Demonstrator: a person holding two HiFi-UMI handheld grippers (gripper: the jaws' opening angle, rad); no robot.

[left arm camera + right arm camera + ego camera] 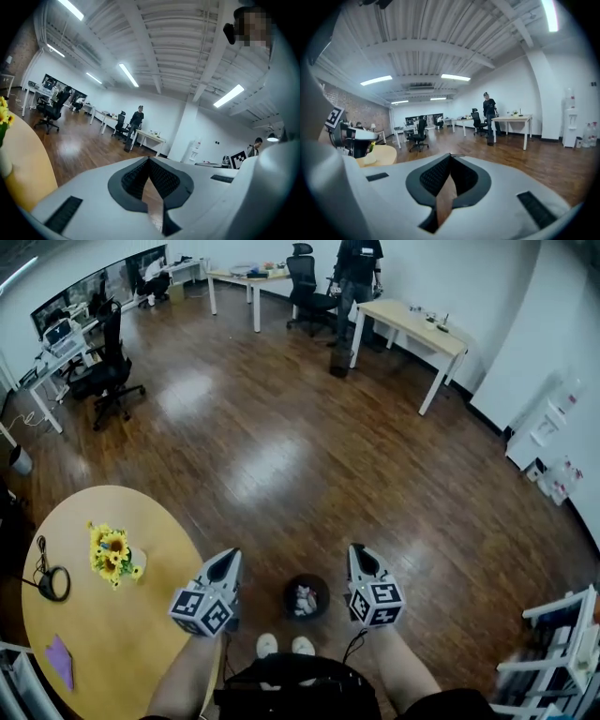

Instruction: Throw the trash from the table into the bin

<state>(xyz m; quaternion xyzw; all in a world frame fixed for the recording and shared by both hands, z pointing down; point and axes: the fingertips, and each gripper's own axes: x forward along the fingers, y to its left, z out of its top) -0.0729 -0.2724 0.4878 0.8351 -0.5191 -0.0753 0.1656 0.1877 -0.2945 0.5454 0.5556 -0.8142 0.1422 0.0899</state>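
In the head view a small black bin [289, 594] stands on the wooden floor just ahead of my feet, with white crumpled trash [304, 600] inside. My left gripper [229, 557] is held up left of the bin, beside the round yellow table [141, 634]. Its jaws are shut with nothing between them, as the left gripper view [149, 159] also shows. Right of the bin my right gripper [357, 550] is raised too, shut and empty [450, 155]. On the table lie a purple scrap [60, 659], a sunflower bunch [112, 554] and a black looped cable [52, 582].
Wooden floor stretches ahead. A black office chair [108, 371] stands at the far left, and desks [412, 324] line the back wall, with a person [356, 277] standing by them. A white rack [562, 643] is at the lower right.
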